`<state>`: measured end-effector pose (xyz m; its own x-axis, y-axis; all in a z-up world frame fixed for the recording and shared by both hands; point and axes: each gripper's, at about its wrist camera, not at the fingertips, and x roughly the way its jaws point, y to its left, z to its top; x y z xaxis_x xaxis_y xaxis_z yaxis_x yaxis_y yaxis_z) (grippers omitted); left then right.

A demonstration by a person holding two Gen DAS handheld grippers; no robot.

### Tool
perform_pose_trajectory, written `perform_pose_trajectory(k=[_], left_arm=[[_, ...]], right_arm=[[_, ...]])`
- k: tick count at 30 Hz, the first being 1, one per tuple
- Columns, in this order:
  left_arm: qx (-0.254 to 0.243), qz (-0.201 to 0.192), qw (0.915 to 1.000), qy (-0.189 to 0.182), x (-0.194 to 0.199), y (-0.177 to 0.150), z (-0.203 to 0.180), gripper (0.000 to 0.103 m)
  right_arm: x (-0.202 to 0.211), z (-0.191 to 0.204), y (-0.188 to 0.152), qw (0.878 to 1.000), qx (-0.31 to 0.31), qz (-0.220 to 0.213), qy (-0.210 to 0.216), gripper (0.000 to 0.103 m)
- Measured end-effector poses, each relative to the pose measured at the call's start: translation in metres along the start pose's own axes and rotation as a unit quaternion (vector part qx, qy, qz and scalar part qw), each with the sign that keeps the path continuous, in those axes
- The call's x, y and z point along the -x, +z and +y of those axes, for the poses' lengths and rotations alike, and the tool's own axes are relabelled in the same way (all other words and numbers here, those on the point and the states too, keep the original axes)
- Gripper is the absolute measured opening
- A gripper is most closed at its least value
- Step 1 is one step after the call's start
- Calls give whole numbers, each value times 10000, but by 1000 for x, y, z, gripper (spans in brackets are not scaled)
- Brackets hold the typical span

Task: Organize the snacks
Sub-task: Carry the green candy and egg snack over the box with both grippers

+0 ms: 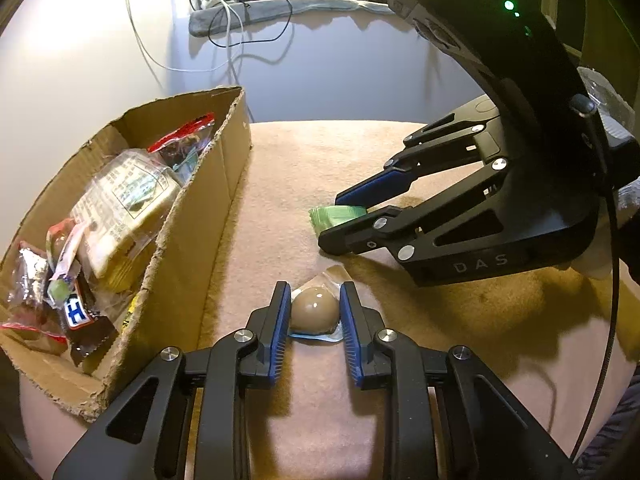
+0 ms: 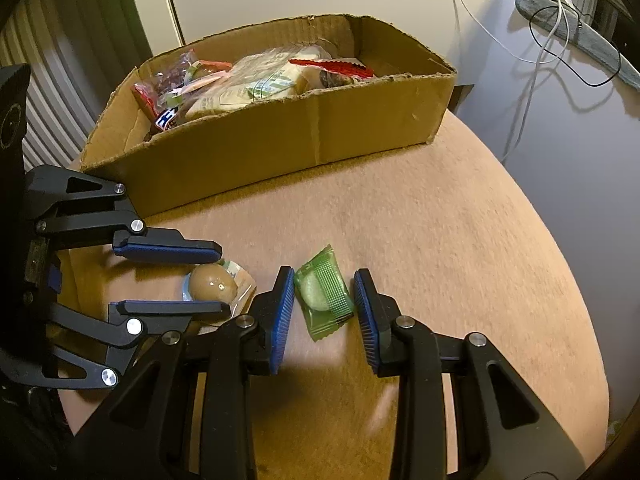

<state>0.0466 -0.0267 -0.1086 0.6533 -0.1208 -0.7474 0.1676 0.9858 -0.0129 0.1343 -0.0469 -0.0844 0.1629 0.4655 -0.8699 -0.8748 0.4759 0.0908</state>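
Two snacks: on the brown table (image 2: 460, 240), short of the cardboard box (image 2: 320, 136).
Left gripper (image 1: 315, 312): clamped on the packaged brown egg (image 1: 313, 309), near the box's long wall.
Right gripper (image 2: 325, 304): jaws either side of the green packet (image 2: 324, 292); right pad's contact unclear.
Box: along the table's far edge, full of wrapped snacks (image 2: 248, 80).

Worktop (image 2: 460, 240) w/ tan felt-like cover, rounded edge on far right side. Beyond far edge: pale wall (image 1: 340, 72) w/ grey padded strip (image 1: 280, 10) along a dark window ledge, white & black cables (image 1: 230, 44) hanging down from it. Off the left edge, ribbed grey panel (image 2: 52, 92), maybe a radiator.
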Motion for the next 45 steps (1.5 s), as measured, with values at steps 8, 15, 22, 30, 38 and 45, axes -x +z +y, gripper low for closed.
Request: perform_pose_trajectory(k=[8, 15, 22, 30, 38, 45], left_arm=[[17, -90, 9999, -71, 9, -2, 1, 23], [81, -318, 9992, -211, 27, -1, 3, 23], [115, -616, 9974, -354, 50, 1, 4, 23], [250, -959, 9941, -435, 78, 3, 17, 23], [529, -1236, 9902, -373, 95, 9, 46, 23], [694, -1453, 9868, -168, 103, 24, 74, 23]], right_arm=[[9, -1, -7, 9995, -245, -191, -57, 32], [34, -1, -13, 9975, -516, -478, -108, 32], [65, 3, -19, 9933, -852, -772, -90, 32], [107, 18, -13, 9874, -1056, -1173, -126, 32], [127, 35, 9, 9810, -1168, -1544, -75, 32], [121, 50, 40, 9820, -1032, -1581, -41, 32]])
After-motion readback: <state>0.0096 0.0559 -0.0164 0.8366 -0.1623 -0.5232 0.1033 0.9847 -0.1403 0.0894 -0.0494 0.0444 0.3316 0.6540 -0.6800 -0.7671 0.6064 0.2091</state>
